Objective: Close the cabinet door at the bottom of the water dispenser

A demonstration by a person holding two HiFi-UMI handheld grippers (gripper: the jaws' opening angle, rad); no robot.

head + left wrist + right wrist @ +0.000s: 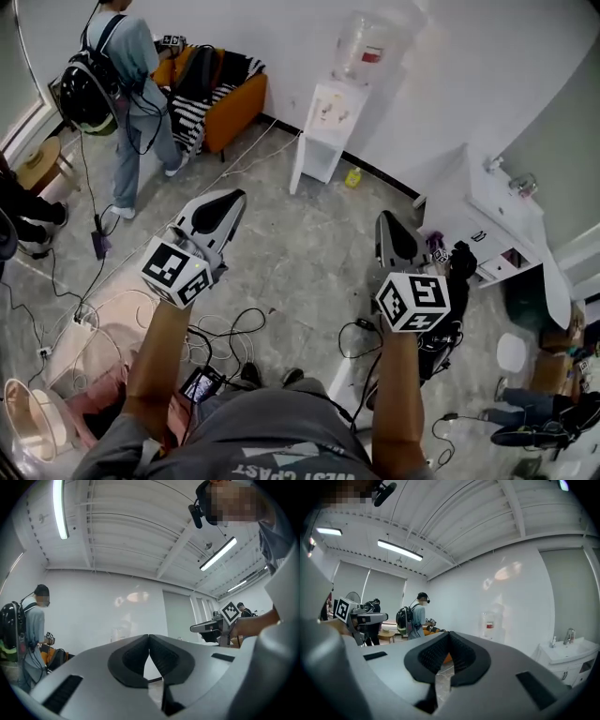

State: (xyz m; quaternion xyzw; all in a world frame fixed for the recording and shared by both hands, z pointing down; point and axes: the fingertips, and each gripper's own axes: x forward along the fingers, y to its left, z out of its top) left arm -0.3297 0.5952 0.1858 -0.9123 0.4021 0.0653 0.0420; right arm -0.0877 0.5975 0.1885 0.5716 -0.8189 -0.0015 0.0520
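Note:
The white water dispenser (330, 111) stands against the far wall with a clear bottle (369, 42) on top. Its bottom cabinet door (299, 165) appears swung open to the left. Both grippers are held out level, well short of it, over the floor. My left gripper (229, 201) is shut with nothing in it; its pads (140, 653) meet. My right gripper (388, 221) is also shut and empty, pads (457, 654) together. The dispenser shows faintly ahead in the right gripper view (490, 624) and the left gripper view (123, 631).
A person with a backpack (120, 67) stands at the far left by an orange sofa (223, 96). A small yellow bottle (352, 176) sits on the floor right of the dispenser. A white sink cabinet (499, 227) is at the right. Cables (225, 330) lie near my feet.

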